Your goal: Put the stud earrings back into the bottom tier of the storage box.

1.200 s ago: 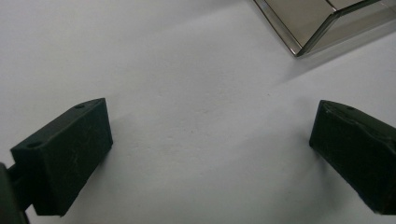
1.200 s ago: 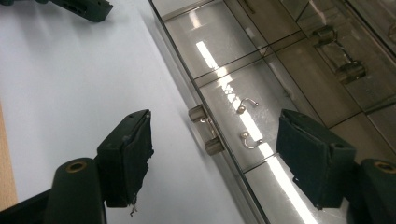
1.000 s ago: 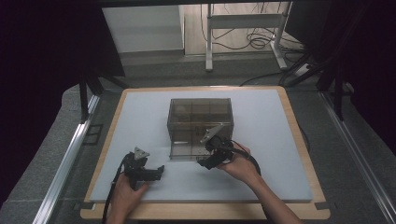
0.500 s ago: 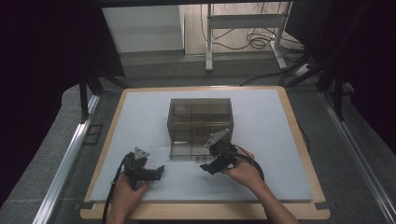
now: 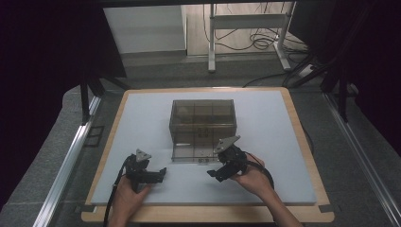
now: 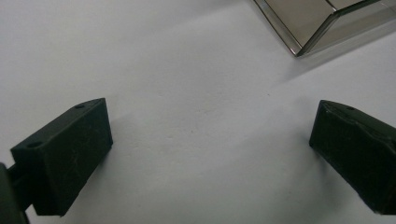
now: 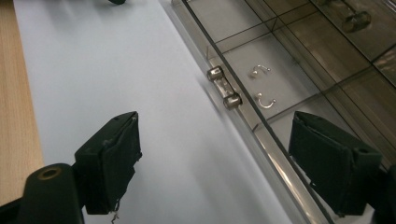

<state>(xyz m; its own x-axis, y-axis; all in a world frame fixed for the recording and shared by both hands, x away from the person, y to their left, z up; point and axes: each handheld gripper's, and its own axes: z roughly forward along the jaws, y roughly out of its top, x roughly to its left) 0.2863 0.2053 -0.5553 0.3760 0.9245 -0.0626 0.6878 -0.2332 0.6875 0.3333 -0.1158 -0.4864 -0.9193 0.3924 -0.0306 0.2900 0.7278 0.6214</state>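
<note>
lower edge of the high view: two forearms come in from the bottom. left hand-held gripper (image 5: 160, 174), black with a grey three-cornered plate, lies low on the white tabletop (image 5: 142, 118) at lower left, jaws pointing toward frame centre. in the left gripper view its jaws stand wide apart, bare white surface between them, nothing gripped; a corner of the smoked clear plastic drawer box (image 6: 322, 23) shows at upper right, well apart from the jaws.

right hand-held gripper (image 5: 213, 173) sits at lower centre-right of the high view, held in the person's right hand (image 5: 255, 179), just in front of the box's pulled-out drawer tray (image 5: 191, 153). its jaws have just been opening; in the right gripper view they are spread apart with nothing between them. the right-side jaw overlaps the clear front rim of the tray; whether it touches, cannot tell. the small silver two-knob handle (image 7: 224, 87) on that rim lies just ahead of the jaws, apart from both.

inside the tray, behind the handle, two small silvery curved bits (image 7: 262, 86) lie in one compartment.

middle of the high view: the box stands on the tabletop, divided into compartments. a light wooden border (image 5: 302, 137) frames the white surface. beyond, grey floor, metal table legs (image 5: 211, 38) and loose cables (image 5: 260, 42) at the top of the frame.
</note>
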